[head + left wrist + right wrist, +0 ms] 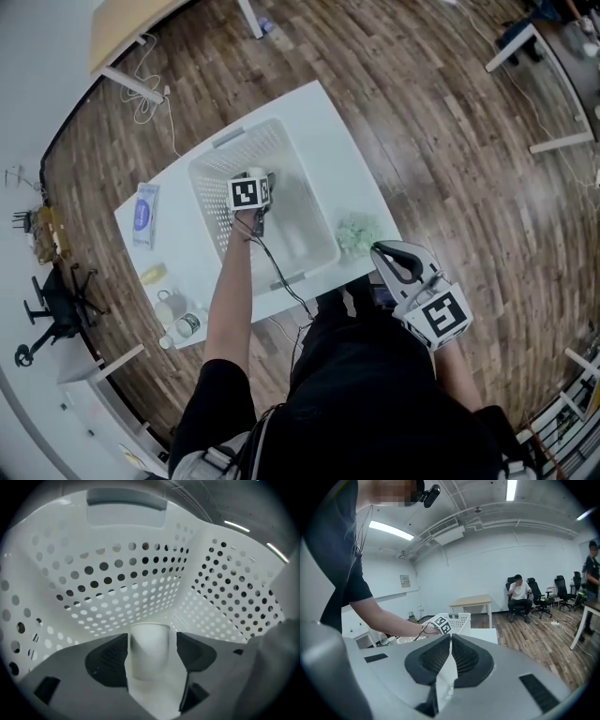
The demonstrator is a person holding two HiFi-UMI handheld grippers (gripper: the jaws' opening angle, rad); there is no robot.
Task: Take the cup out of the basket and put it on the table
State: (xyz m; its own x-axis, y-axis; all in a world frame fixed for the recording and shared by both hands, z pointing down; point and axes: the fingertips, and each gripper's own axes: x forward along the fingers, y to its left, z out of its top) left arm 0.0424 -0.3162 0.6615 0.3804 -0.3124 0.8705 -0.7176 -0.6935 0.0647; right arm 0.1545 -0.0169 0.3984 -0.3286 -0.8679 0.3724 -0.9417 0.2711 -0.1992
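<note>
While inside basket (56, 573), cup (149, 653) between tongs (151, 645)

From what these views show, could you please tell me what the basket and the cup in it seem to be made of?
Basket: moulded white plastic, by its look. The walls are smooth, with regular rows of round holes and a moulded handle.
Cup: matte white and thin-walled, with a narrow rim. Paper seems likely, though thin plastic cannot be ruled out.

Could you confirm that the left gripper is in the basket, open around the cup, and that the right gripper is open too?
Not quite: the right gripper is shut, jaws together, as the right gripper view shows; the rest is right.
</note>
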